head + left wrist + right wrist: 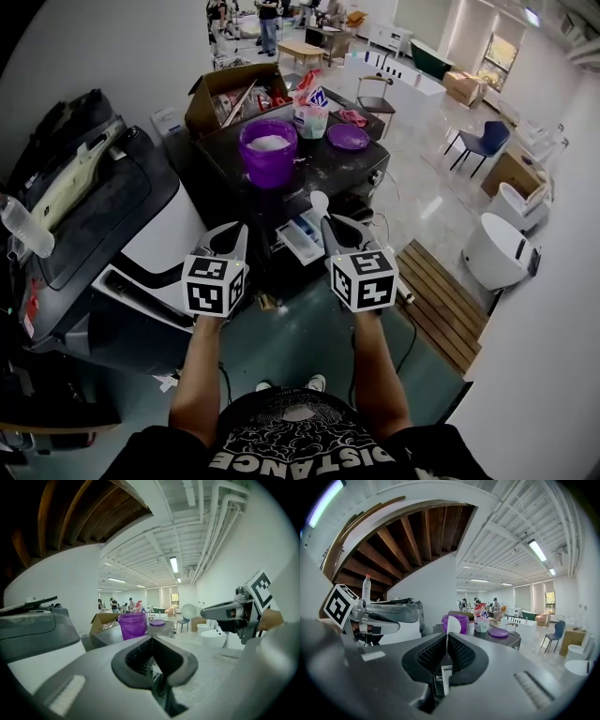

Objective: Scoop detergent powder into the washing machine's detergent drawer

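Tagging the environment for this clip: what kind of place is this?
Probably a large open test lab or showroom, not a home laundry room: a freestanding bathtub sits out on the floor, bare ceiling pipes run overhead, and people stand at worktables further back.

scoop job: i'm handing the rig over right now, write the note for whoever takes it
Left claw: shut, empty, held in the air.
Right claw: shut on the white scoop by its handle, bowl forward.
Purple tub stands open with powder inside on the washing machine top; its lid lies to its right. Drawer is pulled out below.
Done: tub open, scoop in hand.
Left: dip into the tub, tip powder into the drawer.
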`<state>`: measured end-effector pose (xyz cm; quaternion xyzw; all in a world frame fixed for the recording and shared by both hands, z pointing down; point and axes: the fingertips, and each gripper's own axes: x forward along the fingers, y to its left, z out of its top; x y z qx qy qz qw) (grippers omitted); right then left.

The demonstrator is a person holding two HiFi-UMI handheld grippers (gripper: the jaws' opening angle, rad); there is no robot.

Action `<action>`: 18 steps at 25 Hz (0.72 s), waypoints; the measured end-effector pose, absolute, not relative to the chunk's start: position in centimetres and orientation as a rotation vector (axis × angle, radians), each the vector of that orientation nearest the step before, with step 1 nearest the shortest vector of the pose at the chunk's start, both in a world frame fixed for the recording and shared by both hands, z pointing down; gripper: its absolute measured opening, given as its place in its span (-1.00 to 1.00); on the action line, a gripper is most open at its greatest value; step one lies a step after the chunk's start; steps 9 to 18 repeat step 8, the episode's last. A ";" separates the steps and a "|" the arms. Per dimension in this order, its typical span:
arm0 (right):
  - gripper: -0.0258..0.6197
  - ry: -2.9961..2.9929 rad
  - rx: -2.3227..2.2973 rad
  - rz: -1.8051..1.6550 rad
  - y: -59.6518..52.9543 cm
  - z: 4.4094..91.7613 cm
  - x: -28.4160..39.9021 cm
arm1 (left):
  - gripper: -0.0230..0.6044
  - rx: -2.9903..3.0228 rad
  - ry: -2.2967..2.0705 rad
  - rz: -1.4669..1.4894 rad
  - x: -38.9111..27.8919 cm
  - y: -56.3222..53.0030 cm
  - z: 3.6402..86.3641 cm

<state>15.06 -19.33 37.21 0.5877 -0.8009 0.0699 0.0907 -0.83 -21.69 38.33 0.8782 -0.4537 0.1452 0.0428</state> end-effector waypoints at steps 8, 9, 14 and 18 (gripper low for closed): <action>-0.82 -2.376 1.765 0.198 -18.5 36.9 15.0 | -0.92 2.703 -1.376 0.428 -0.7 -21.2 37.8; -0.82 -2.376 1.765 0.198 -18.5 36.9 15.0 | -0.92 2.703 -1.376 0.428 -0.7 -21.2 37.8; -0.82 -2.376 1.765 0.198 -18.5 36.9 15.0 | -0.92 2.703 -1.376 0.428 -0.7 -21.2 37.8; -0.82 -2.376 1.765 0.198 -18.5 36.9 15.0 | -0.92 2.703 -1.376 0.428 -0.7 -21.2 37.8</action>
